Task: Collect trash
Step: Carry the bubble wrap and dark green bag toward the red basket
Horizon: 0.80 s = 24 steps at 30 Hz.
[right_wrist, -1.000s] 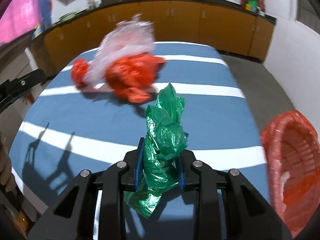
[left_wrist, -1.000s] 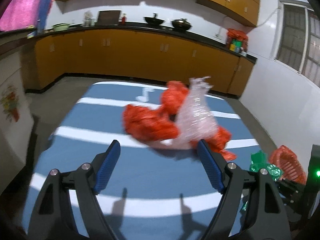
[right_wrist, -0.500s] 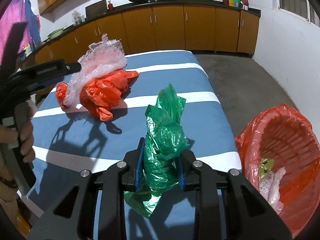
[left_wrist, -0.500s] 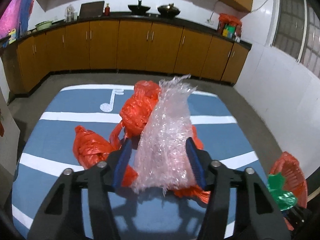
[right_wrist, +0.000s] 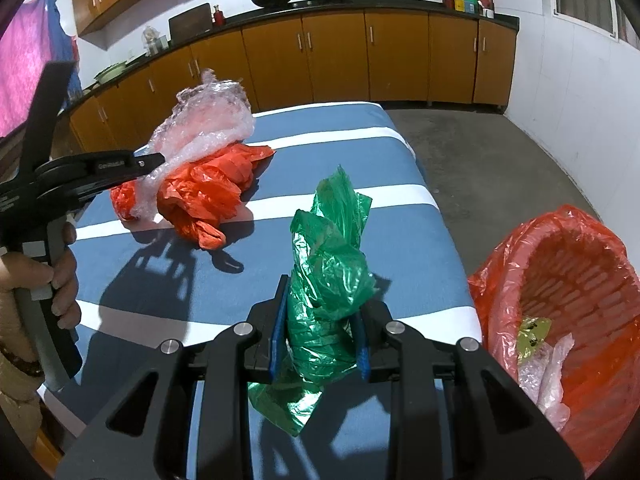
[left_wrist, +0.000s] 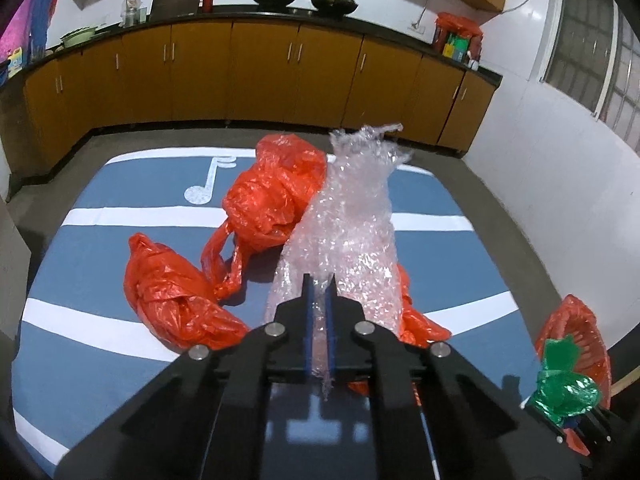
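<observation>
My left gripper [left_wrist: 318, 280] is shut on the lower part of a tall crumple of clear bubble wrap [left_wrist: 352, 216], which leans on red plastic bags [left_wrist: 276, 200] on the table. Another red bag [left_wrist: 168, 296] lies to its left. The right wrist view shows the same left gripper [right_wrist: 156, 162] pinching the bubble wrap [right_wrist: 208, 128] above a red bag [right_wrist: 208, 192]. My right gripper [right_wrist: 322, 300] is shut on a crumpled green plastic bag [right_wrist: 328, 272], held over the table's near right corner. The green bag [left_wrist: 564, 388] also shows in the left wrist view.
A blue table cover with white stripes [right_wrist: 340, 148] spans the table. Beside its right edge stands a red basket lined with a red bag [right_wrist: 560, 220], holding a few scraps. A person's hand [right_wrist: 60, 280] grips the left tool. Orange cabinets [left_wrist: 280, 80] line the far wall.
My left gripper moved in over the pile and its wide-open jaws closed on the bubble wrap. The right gripper kept its hold on the green bag, and the basket came further into its view.
</observation>
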Each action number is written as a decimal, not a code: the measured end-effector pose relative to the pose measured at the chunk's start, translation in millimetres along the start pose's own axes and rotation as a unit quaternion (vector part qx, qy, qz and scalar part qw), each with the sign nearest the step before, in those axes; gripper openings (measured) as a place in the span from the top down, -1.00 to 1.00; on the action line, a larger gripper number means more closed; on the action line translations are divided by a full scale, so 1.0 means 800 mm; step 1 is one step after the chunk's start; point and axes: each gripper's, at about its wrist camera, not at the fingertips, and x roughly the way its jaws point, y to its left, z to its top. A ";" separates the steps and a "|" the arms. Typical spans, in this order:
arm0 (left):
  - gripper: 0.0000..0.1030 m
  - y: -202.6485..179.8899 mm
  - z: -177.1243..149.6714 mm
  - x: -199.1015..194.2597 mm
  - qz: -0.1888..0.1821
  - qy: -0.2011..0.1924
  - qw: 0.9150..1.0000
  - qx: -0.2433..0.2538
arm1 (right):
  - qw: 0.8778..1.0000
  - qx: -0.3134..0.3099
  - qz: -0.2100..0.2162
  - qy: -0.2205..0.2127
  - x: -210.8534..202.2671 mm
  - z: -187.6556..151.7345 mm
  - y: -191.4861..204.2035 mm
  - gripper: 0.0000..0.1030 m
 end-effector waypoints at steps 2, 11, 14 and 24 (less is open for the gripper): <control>0.88 0.000 -0.001 -0.011 -0.006 -0.009 1.000 -0.001 | 1.000 0.001 0.000 -0.003 -0.003 0.001 0.000 0.45; 0.90 0.003 -0.008 -0.074 -0.029 -0.045 0.999 -0.007 | 1.000 0.004 0.001 -0.028 -0.030 0.005 0.001 0.45; 0.90 0.002 -0.009 -0.093 -0.037 -0.055 0.998 -0.008 | 0.999 0.003 0.000 -0.034 -0.039 0.004 0.001 0.45; 0.90 -0.016 -0.013 -0.159 -0.073 -0.081 0.994 0.005 | 0.998 0.011 -0.006 -0.054 -0.072 0.006 -0.005 0.45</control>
